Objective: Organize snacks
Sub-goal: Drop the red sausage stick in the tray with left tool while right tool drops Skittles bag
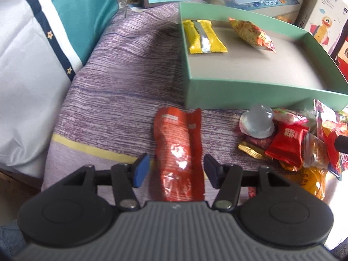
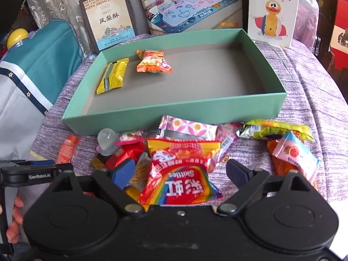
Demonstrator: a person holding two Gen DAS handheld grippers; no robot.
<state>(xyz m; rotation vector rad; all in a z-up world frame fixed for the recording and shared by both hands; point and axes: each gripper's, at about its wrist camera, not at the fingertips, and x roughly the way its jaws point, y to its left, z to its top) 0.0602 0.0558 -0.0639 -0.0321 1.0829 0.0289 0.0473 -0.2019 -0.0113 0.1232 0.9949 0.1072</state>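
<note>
Left gripper: jaws part open, straddling an orange-red snack packet that lies lengthwise on the purple bedspread; pads stand just clear of the wrapper on both sides, nothing gripped.

Right gripper: jaws wide, over a rainbow Skittles bag; neither pad presses on it.

Green box: shallow, open-topped, set on the bedspread beyond both grippers. Contents: one yellow bar wrapper by its left wall, one orange-and-yellow packet beside it toward the back.

Loose snack pile: in front of the box's near wall; includes a clear jelly cup, red foil pieces, a pink floral packet, a lime-green packet.

Picture boxes: upright behind the green box.
</note>
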